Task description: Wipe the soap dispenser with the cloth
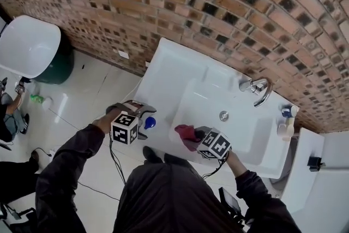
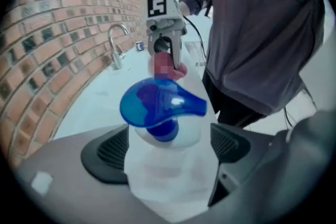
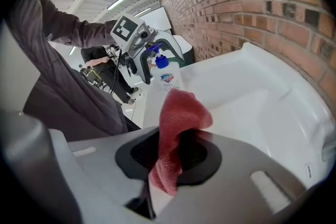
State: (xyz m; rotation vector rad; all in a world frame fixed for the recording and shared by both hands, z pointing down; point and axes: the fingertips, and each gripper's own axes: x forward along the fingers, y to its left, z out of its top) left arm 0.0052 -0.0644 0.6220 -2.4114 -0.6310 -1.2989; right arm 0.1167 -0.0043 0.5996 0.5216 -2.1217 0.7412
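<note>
The soap dispenser (image 1: 149, 122), a clear bottle with a blue pump, stands on the near left corner of the white sink (image 1: 180, 71). My left gripper (image 1: 139, 117) is open around it: in the left gripper view the bottle (image 2: 163, 113) sits between the wide jaws of that gripper (image 2: 168, 150), and I see no pad pressing on it. My right gripper (image 1: 192, 137) is shut on a red cloth (image 1: 185, 132) over the basin's front edge. In the right gripper view the cloth (image 3: 176, 128) hangs bunched from the jaws, with the dispenser (image 3: 165, 78) beyond it.
A chrome faucet (image 1: 259, 90) stands at the sink's back right, with small bottles (image 1: 286, 117) at the right corner. The brick wall (image 1: 218, 3) runs behind. A white bowl (image 1: 27, 43) and a dark green bin (image 1: 60, 65) stand at the left, near another person (image 1: 11, 112).
</note>
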